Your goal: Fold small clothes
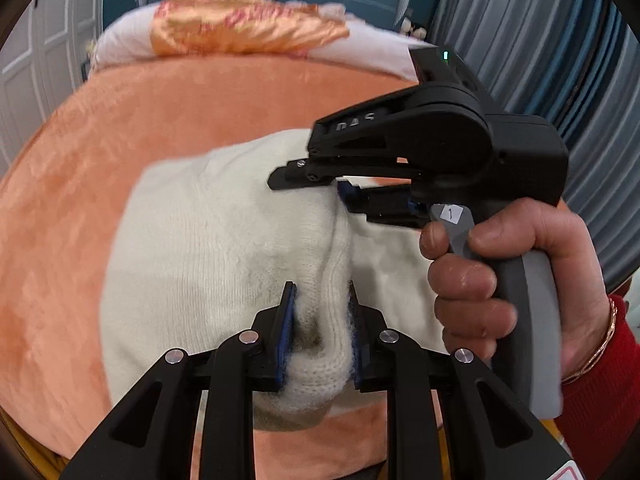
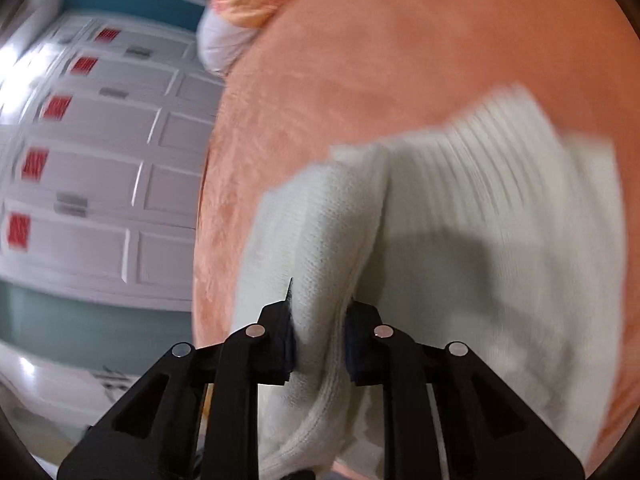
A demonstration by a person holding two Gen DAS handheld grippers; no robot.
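Both grippers — left and right — pinch 1 bunched edge of the white knit on the orange blanket, likely so the edge travels evenly into a fold.

The right gripper pinches a bunched fold of a cream knit sweater – it's spread over an orange blanket, white cabinets blurry at left.

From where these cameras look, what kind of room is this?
Most likely a bedroom: an orange plush blanket covers what looks like a bed, a pillow lies at its far end, and white panelled wardrobe doors stand alongside.
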